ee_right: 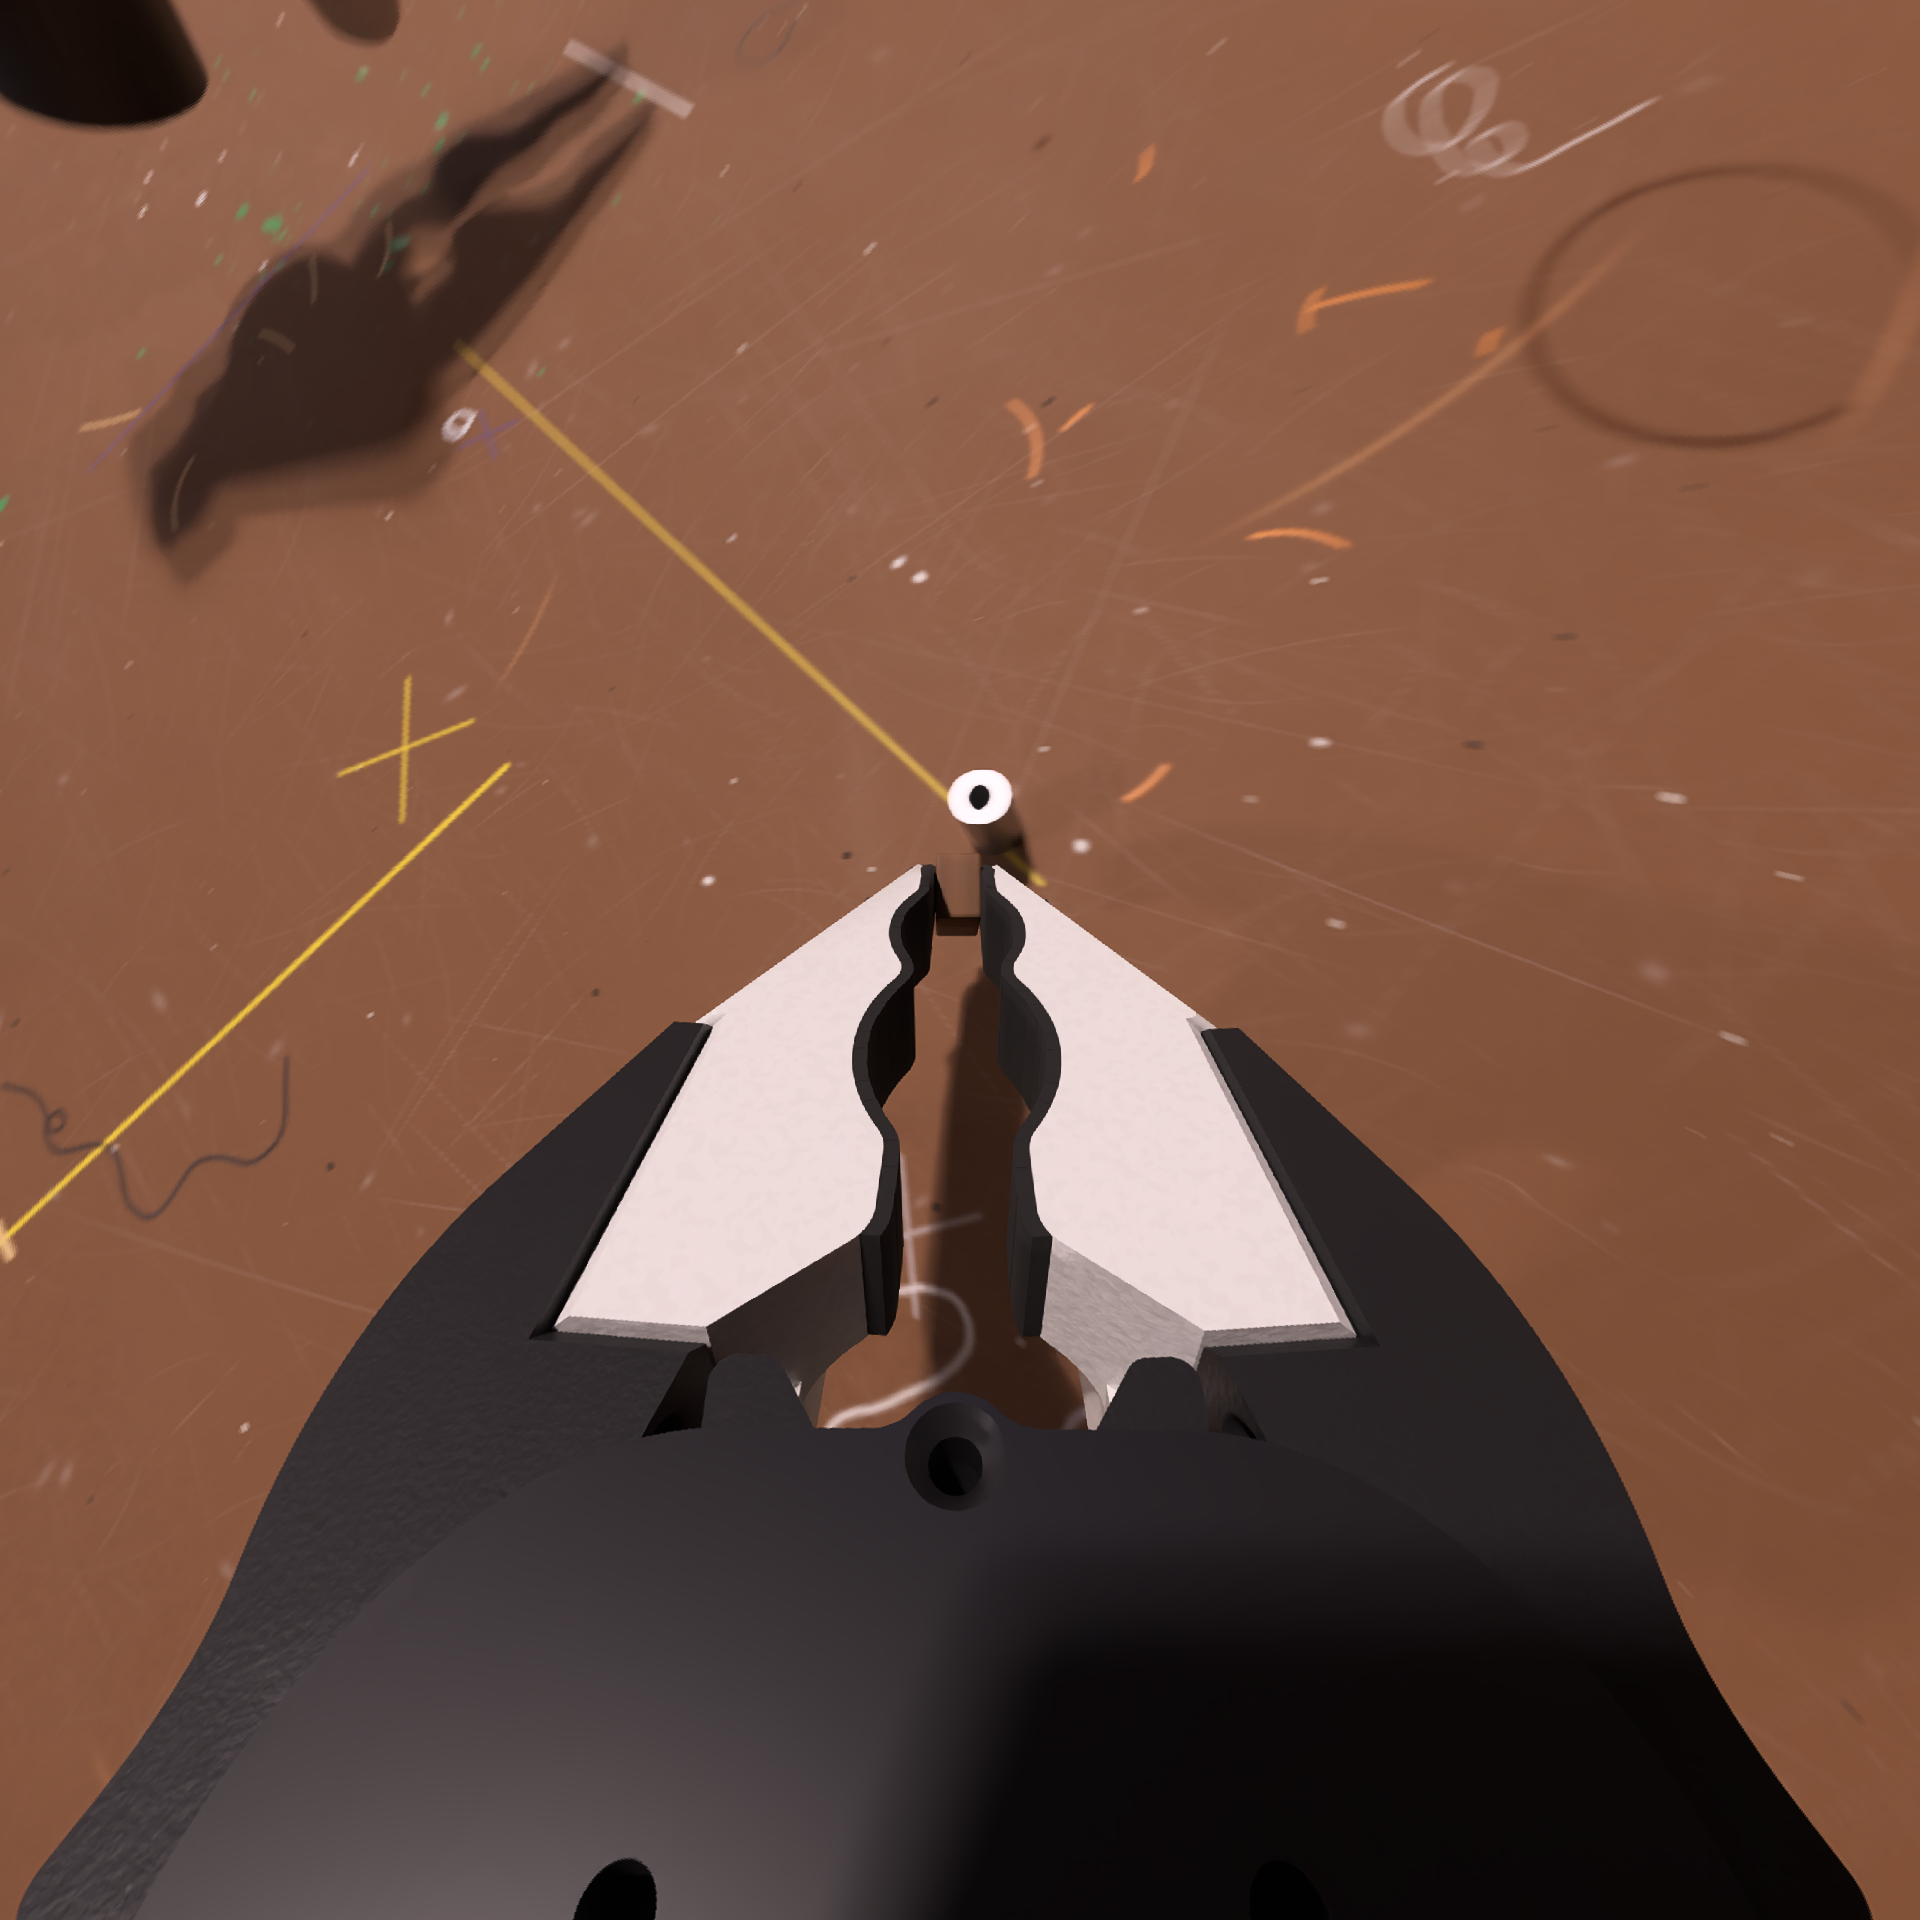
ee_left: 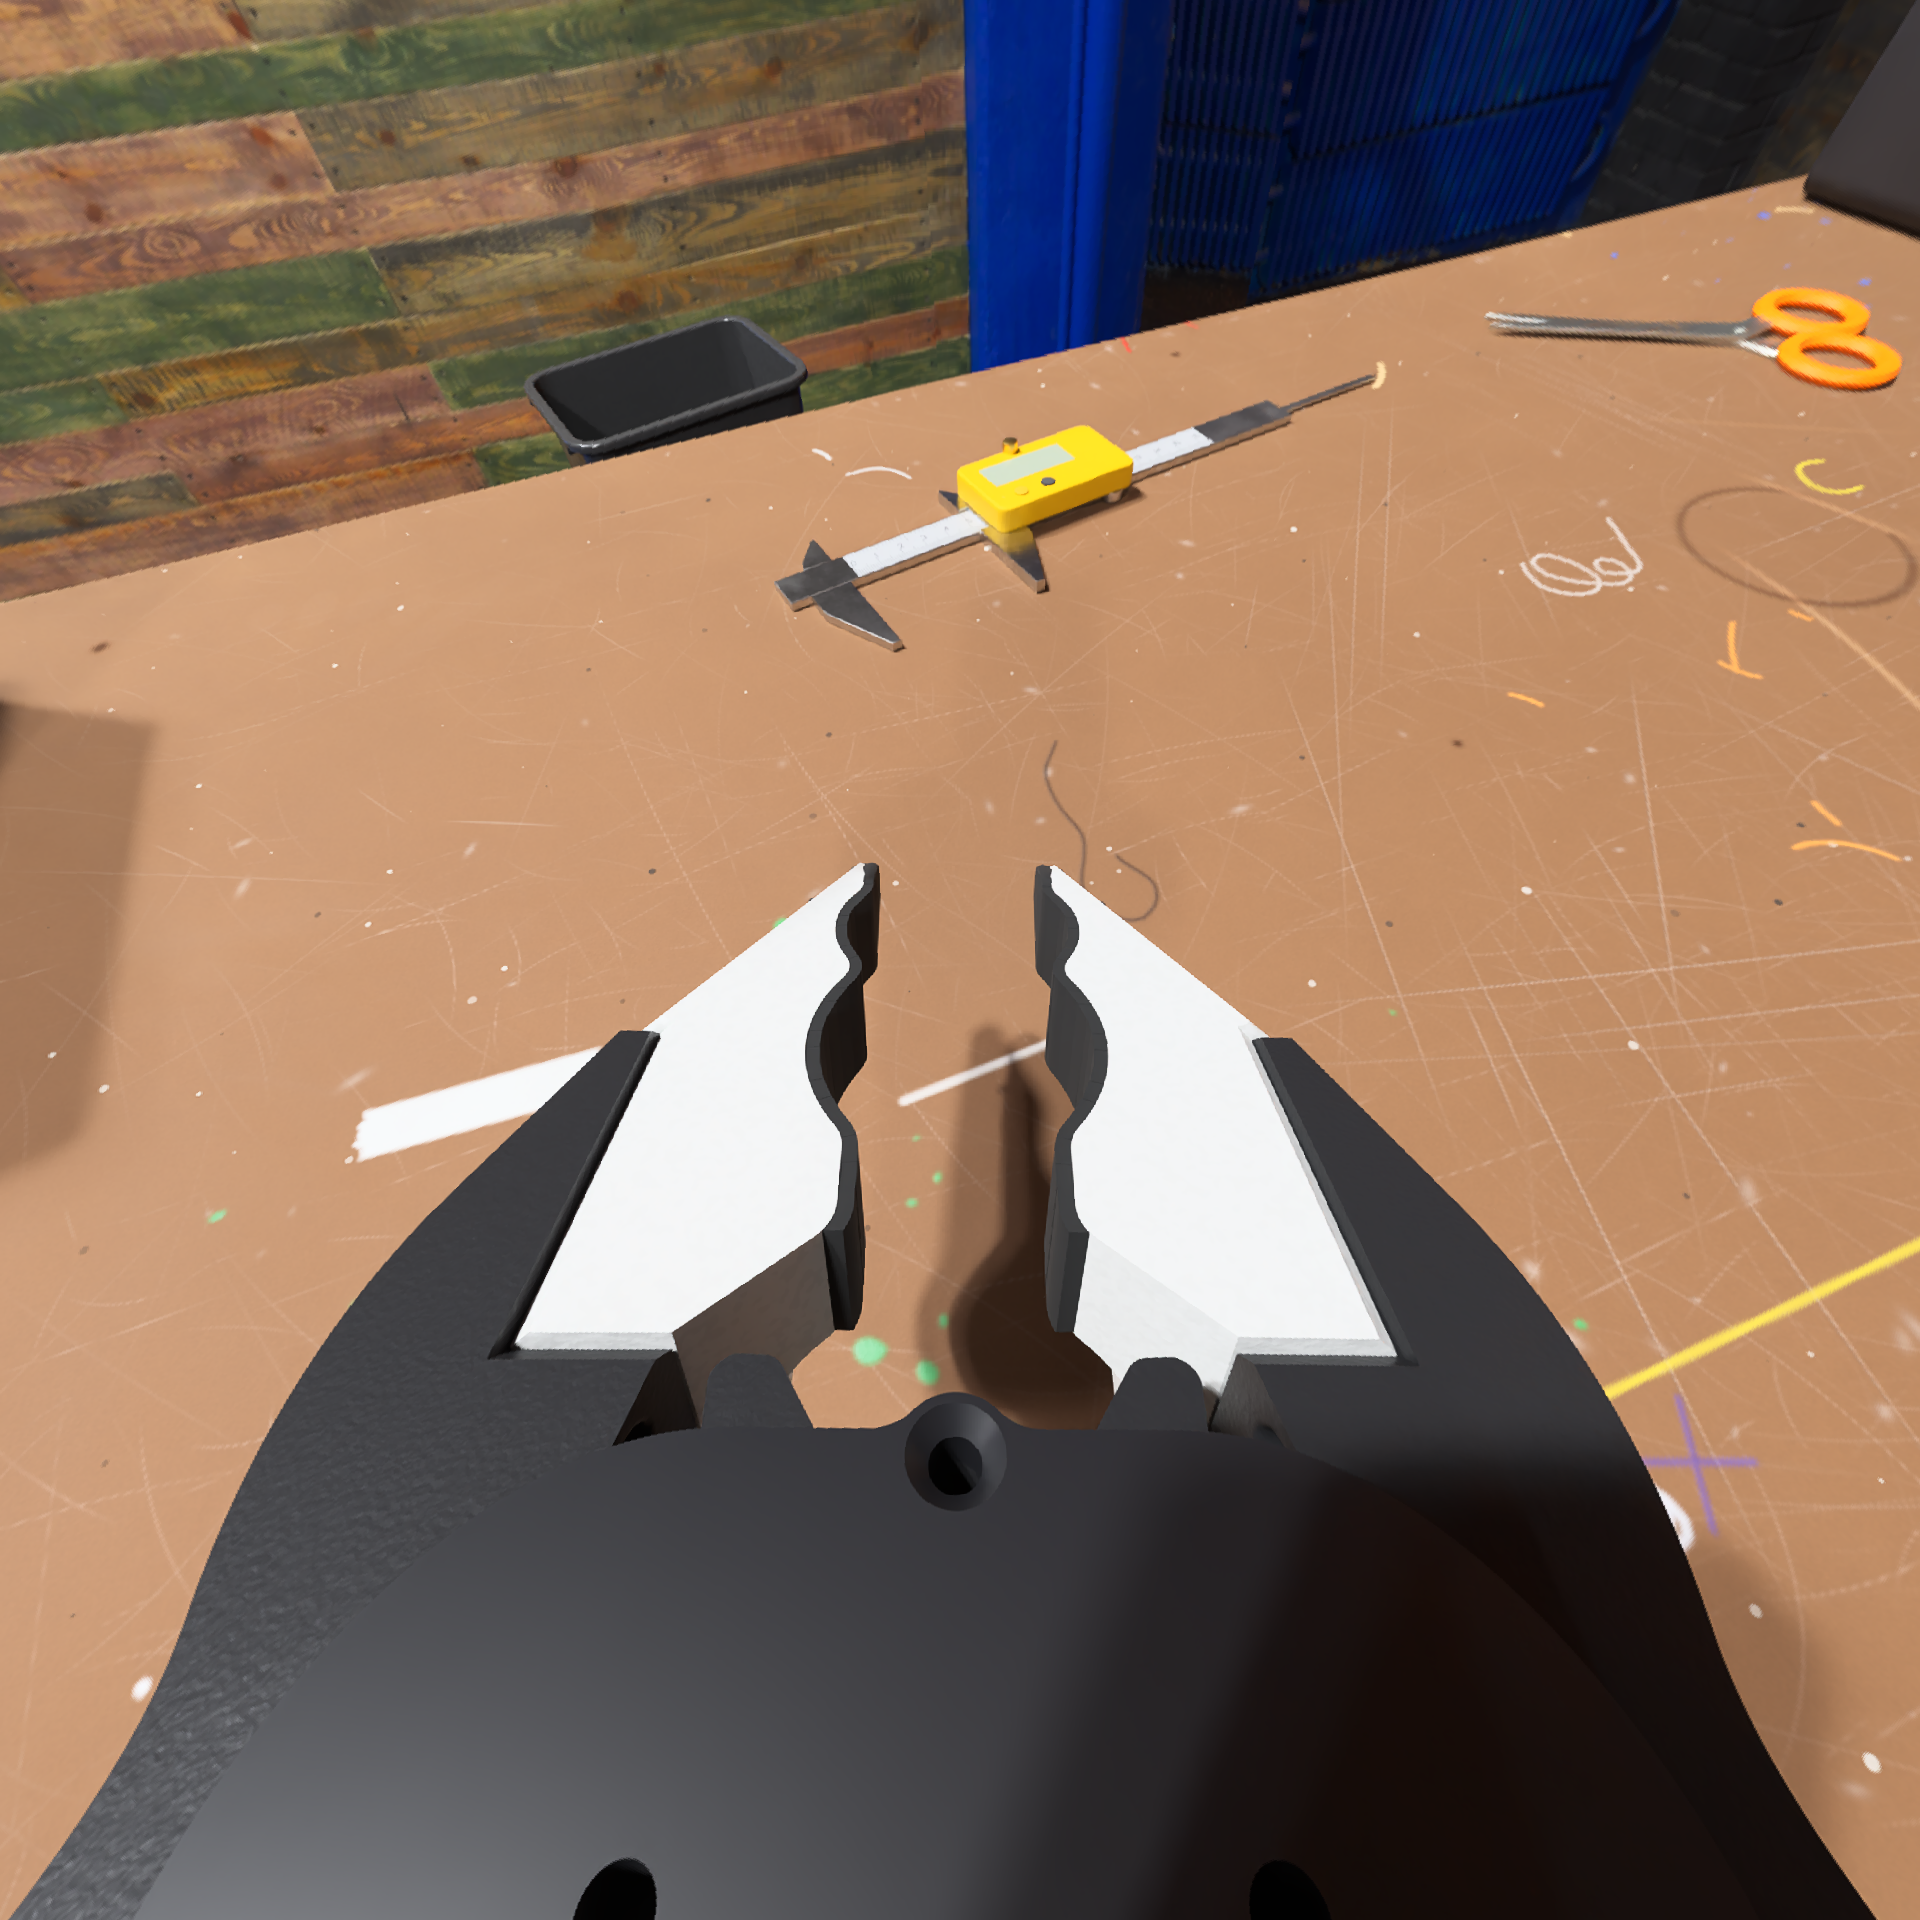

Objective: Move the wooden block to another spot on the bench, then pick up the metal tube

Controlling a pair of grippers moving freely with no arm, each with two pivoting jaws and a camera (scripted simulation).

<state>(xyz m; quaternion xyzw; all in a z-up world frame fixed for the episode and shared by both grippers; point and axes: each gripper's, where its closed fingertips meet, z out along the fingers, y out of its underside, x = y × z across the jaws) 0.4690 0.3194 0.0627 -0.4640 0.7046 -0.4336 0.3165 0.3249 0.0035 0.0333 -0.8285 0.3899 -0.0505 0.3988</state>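
My right gripper (ee_right: 957, 885) is shut on the metal tube (ee_right: 980, 798) and holds it above the brown bench (ee_right: 1351, 935). The tube points away from the camera, so I see its pale ring-shaped end with a dark bore just beyond the fingertips. My left gripper (ee_left: 956, 883) is open and empty, hovering over the bench (ee_left: 1455, 935) with bare surface between its fingers. The wooden block is in neither view.
A yellow digital caliper (ee_left: 1044, 480) lies ahead of the left gripper. Orange-handled scissors (ee_left: 1813, 338) lie at the far right. A black bin (ee_left: 670, 384) stands beyond the bench's far edge, next to a blue frame (ee_left: 1070, 177). A dark shape (ee_right: 94, 62) shows at the right view's top left.
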